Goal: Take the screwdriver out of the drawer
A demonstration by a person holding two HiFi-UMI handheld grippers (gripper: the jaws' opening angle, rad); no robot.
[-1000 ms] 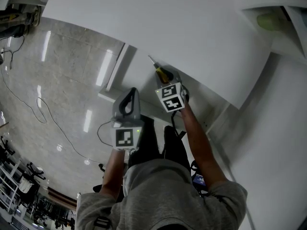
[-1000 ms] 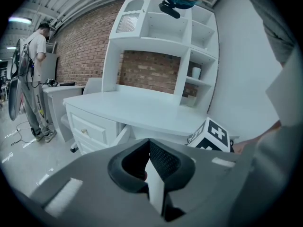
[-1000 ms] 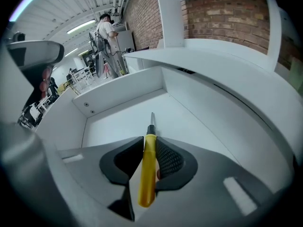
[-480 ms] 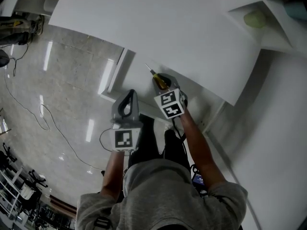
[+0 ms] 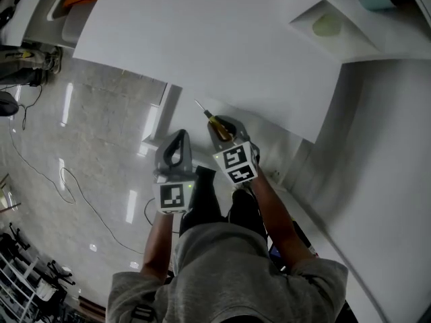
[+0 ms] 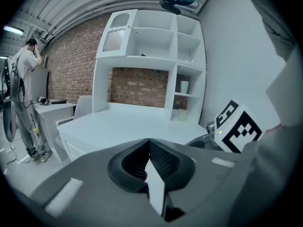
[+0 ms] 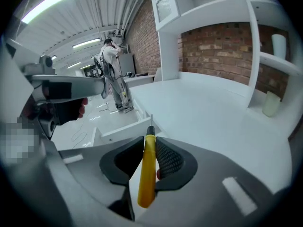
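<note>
Right gripper view shows the right gripper point(image 7: 150, 146), clamped on the yellow-handled metal screwdriver point(image 7: 147, 174), has risen clear of the open white drawer point(image 7: 121, 129) at far left; removal looks done. The left gripper point(image 6: 147, 150) is closed and empty.

White desk top point(image 5: 222, 52) as landmark, broad and flat. At its far edge, white shelf unit point(image 6: 150, 56) with open compartments and a slatted panel at upper left. Behind the desk, seen through the unit's open back, red-brick wall point(image 6: 138, 86), continuing well to the desk's left. Left of the desk, second white table point(image 6: 51, 109) near that wall. Beside and below the desk, glossy pale floor point(image 5: 87, 147) streaked with lamp reflections, thin cable point(image 5: 74, 187) trailing across. Above the desk, ceiling pipes point(image 7: 125, 6) and strip lights point(image 7: 52, 1).
</note>
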